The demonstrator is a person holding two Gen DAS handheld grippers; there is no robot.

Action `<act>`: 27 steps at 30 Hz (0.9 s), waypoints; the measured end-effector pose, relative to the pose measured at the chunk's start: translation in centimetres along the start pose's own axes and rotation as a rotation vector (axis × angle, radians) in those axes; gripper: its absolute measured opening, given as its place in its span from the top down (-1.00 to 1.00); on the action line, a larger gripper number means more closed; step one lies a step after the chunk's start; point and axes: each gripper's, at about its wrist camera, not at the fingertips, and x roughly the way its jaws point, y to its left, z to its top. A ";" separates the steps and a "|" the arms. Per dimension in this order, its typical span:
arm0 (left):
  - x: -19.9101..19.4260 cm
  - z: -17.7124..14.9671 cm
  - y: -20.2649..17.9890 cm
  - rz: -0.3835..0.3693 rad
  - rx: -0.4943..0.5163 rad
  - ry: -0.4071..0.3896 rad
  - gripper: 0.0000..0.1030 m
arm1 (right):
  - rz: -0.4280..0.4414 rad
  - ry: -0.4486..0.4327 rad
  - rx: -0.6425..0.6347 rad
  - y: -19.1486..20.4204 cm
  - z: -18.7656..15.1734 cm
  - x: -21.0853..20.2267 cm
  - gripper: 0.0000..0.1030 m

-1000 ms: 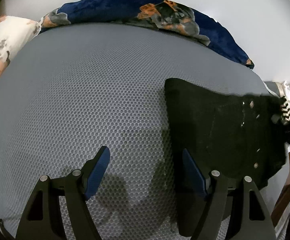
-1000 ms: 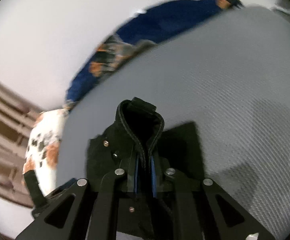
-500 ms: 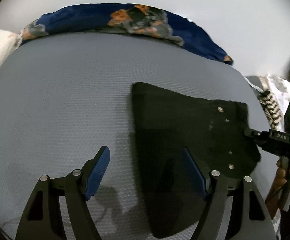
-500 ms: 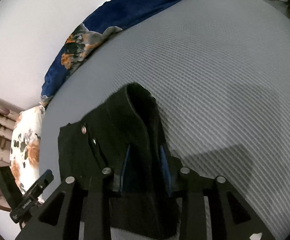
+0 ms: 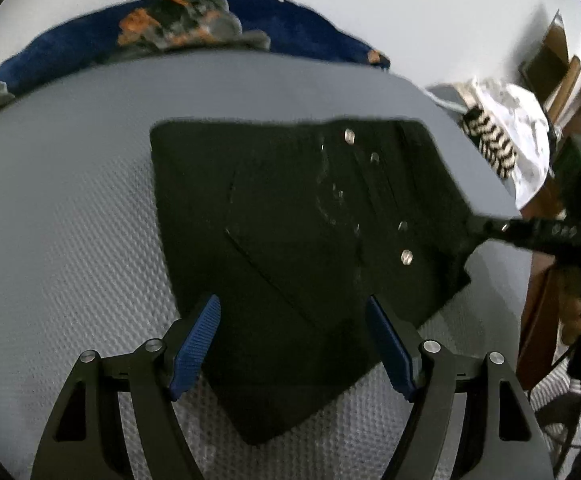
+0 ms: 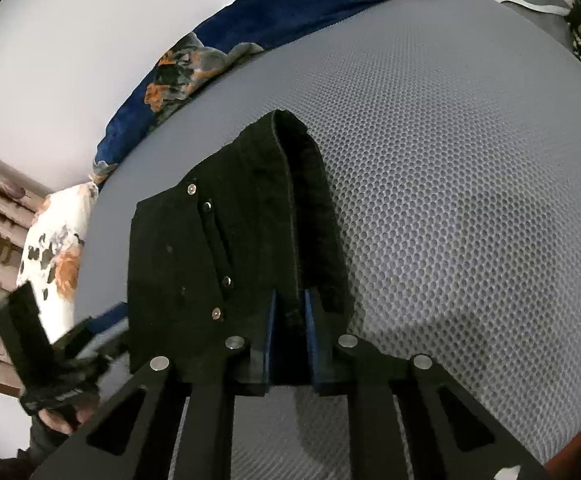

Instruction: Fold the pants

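Two grippers, one fold under way

Black pants (image 5: 290, 240) lie on the grey bed (image 5: 70, 200). Right gripper (image 6: 289, 332) is closing its fingers on the waistband edge, likely to drag it; left gripper (image 5: 292, 344) hovers wide open above, gripping nothing.

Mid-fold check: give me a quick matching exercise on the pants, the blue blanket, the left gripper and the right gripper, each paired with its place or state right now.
Column one:
1. pants
2. blue blanket
3. left gripper
4. right gripper

Column two:
A. bunched along the far edge of the grey mattress
B. jaws wide apart, nothing between the pads, hovering over black fabric
C. lying dark and mostly flat on the mattress, metal rivets showing
D. jaws closing on a raised edge of black fabric held between the pads

Pairs: 1-C, 2-A, 3-B, 4-D
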 end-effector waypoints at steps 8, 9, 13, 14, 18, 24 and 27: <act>1.1 -1.8 0.0 0.026 -0.001 0.048 -0.46 | -0.076 -0.008 -0.040 0.5 -2.1 -0.7 0.78; 1.2 -1.9 -0.1 0.031 0.000 0.051 -0.46 | -0.090 -0.005 -0.042 0.4 -2.2 -0.4 0.78; 1.4 -2.2 -0.5 0.046 0.011 0.053 -0.46 | -0.106 0.017 -0.023 -0.7 -2.6 1.0 0.78; 1.4 -2.2 -0.5 0.048 0.007 0.052 -0.46 | -0.097 0.020 -0.016 -1.0 -2.6 1.0 0.78; 1.7 -2.2 -1.1 0.063 0.004 0.047 -0.46 | -0.094 0.036 -0.011 -1.2 -2.3 0.9 0.75; 0.6 -2.3 -0.4 0.067 -0.022 0.031 -0.46 | -0.110 0.041 -0.025 -0.5 -1.8 1.1 0.67; -0.1 -2.0 -0.2 0.100 -0.029 0.010 -0.46 | -0.111 0.039 -0.032 -0.3 -1.7 0.9 0.59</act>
